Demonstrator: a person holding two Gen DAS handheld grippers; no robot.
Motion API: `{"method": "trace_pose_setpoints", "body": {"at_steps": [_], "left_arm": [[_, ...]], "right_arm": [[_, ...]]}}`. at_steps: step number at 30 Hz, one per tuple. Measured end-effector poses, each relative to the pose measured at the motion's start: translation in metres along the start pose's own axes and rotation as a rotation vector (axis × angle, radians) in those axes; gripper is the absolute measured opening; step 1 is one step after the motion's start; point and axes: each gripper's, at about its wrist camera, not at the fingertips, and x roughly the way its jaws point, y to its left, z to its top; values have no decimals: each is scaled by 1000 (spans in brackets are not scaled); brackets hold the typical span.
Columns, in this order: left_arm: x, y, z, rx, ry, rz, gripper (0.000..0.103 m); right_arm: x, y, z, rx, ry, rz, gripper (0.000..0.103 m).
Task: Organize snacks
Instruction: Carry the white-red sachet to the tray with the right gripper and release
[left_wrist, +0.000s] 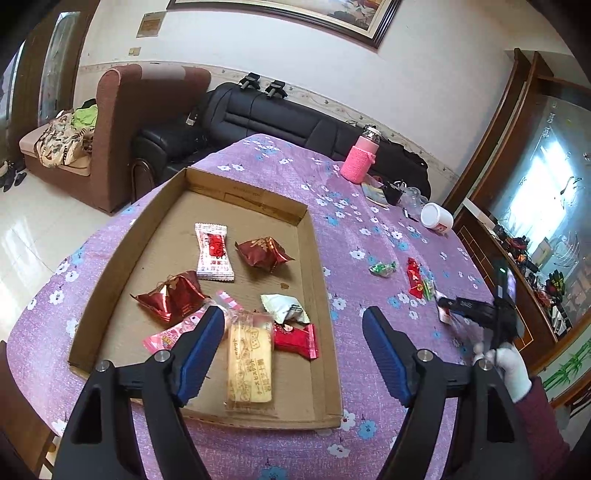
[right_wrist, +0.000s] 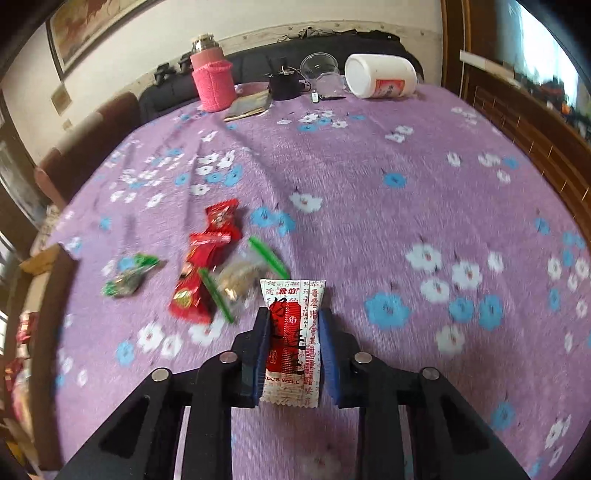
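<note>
A shallow cardboard box (left_wrist: 321, 295) lies on the purple flowered tablecloth and holds several snacks, among them a white-and-red packet (left_wrist: 214, 253), two dark red foil packs (left_wrist: 264, 253) and a clear-wrapped biscuit (left_wrist: 249, 365). My left gripper (left_wrist: 293, 321) is open above the box's near right part, the biscuit lying just below its left finger. My right gripper (right_wrist: 293, 325) is shut on a white-and-red snack packet (right_wrist: 293, 332), held above the cloth. Loose on the cloth to its left lie red packets (right_wrist: 210, 254), a clear green-edged packet (right_wrist: 242, 275) and a green candy (right_wrist: 129, 275).
At the table's far side stand a pink-sleeved bottle (right_wrist: 212, 79), a tipped white jar (right_wrist: 380, 75), a clear cup (right_wrist: 319, 66), a black item (right_wrist: 284, 85) and a flat packet (right_wrist: 247, 107). A black sofa (left_wrist: 258, 118) and a brown armchair (left_wrist: 122, 125) stand beyond.
</note>
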Motion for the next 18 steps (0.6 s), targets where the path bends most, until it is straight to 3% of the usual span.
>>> {"method": "trace_pose_setpoints", "body": {"at_steps": [6,12,14,18], "left_arm": [[2,11,1,-34,-6,8,77],[-4,25,-1,-81,-28,28,78],[-9,30,-1,-95,-42,45,83],[-20,44,0,-126,-75,74,87]], "right_arm": [[-41,-4,-14,86,-23,208,26],[-66,103,-31,-115,24,449,27],[-68,147,-43,-197,52,513,28],[-66,209,-68,-318,95,552,29]]}}
